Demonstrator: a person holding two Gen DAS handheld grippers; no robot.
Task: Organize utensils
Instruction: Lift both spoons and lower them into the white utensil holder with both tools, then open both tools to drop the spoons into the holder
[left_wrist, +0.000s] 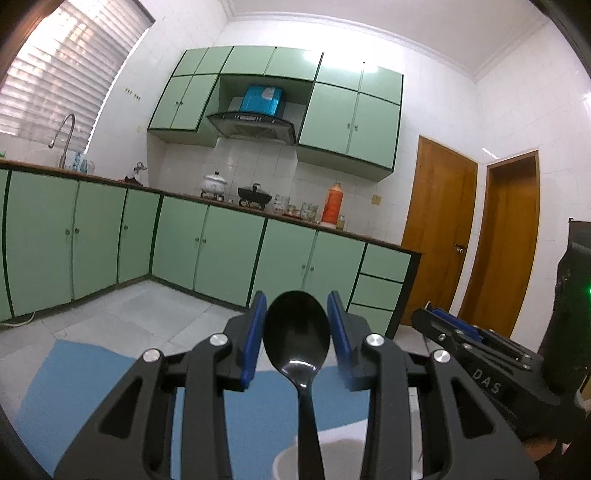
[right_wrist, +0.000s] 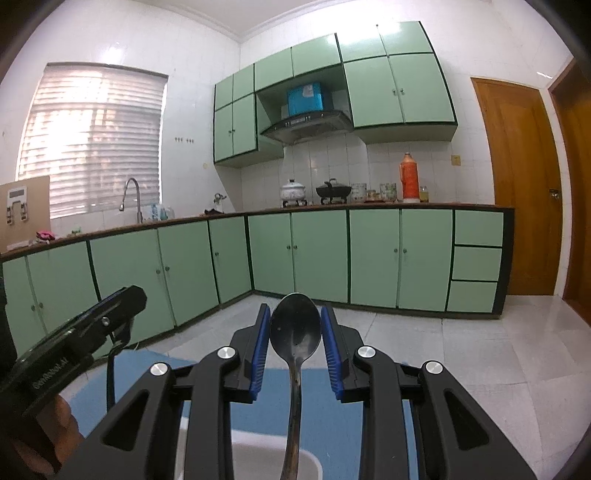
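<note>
Left wrist view.
- Left gripper (left_wrist: 297, 328): black frame, blue pads (left_wrist: 255, 339), pointing level across a kitchen. Jaws partly apart, bowl of a spoon between them; narrow gaps visible either side of the bowl, so whether the pads actually clamp it cannot be told.
- Black spoon (left_wrist: 297, 332): glossy, oval bowl up and facing the camera, with a bright highlight low in the bowl; slim handle running straight down out of the lower edge of the picture.
- White cup (left_wrist: 332, 456): rim showing at the bottom edge, behind the spoon handle.
- Blue mat (left_wrist: 92, 387): under the gripper, on a pale tiled floor.
- Right gripper (left_wrist: 428, 314): at the right edge, seen side on; opening not readable here.

Right wrist view.
- Right gripper (right_wrist: 295, 332): same build, blue ribbed pads (right_wrist: 258, 354), tilted slightly downward. Jaws partly apart around a spoon bowl; contact with the pads cannot be told.
- Metal spoon (right_wrist: 295, 328): dull grey steel, spotted and smudged, bowl up, thin dark handle dropping to the bottom edge.
- White container (right_wrist: 258, 461): squarish rim below the handle, near edge of the blue mat (right_wrist: 325, 406).
- Left gripper (right_wrist: 125, 299): lower left, side on, a hand (right_wrist: 55, 424) beneath it.
- Green cabinets (right_wrist: 314, 254): along the far walls.
</note>
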